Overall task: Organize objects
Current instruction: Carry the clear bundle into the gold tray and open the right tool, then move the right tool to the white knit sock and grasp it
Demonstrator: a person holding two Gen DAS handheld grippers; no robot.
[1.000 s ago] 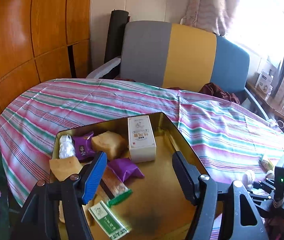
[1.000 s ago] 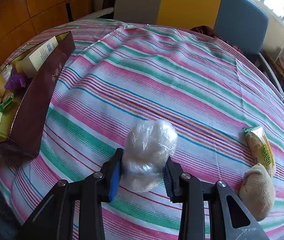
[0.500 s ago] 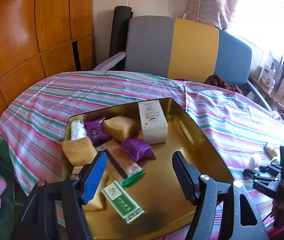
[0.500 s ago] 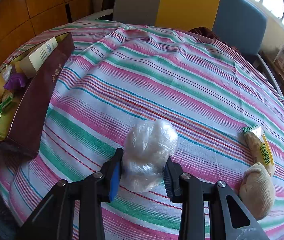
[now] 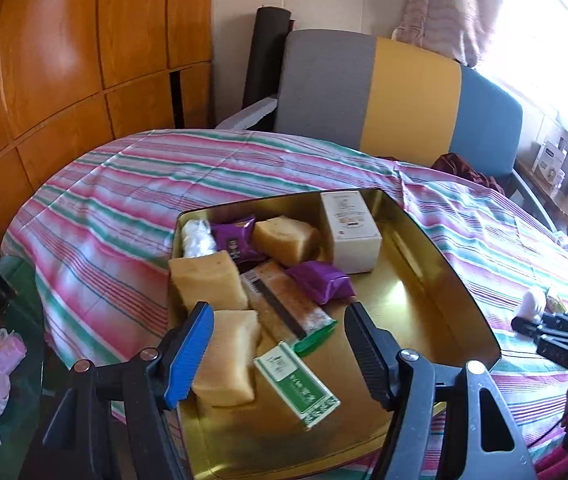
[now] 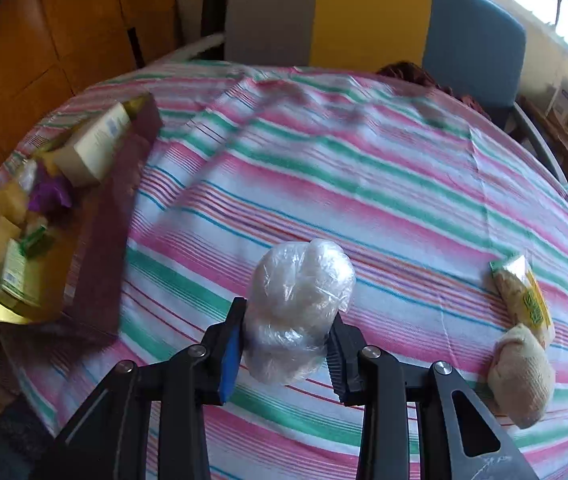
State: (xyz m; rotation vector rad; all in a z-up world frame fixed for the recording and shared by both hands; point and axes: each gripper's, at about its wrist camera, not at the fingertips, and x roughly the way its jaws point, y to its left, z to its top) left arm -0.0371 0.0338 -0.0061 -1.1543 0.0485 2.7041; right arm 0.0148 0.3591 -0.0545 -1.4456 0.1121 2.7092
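Since the earlier left wrist frame, more of the gold tray is seen beyond the left gripper, whose jaws are spread, empty. Rightward of that tray, a translucent plastic-wrapped bun is clamped by the right gripper.

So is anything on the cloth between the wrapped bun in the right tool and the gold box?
Nothing visible. The right tool grips the plastic-wrapped bun, and only bare striped tablecloth lies between it and the gold box, whose maroon side wall faces the bun.
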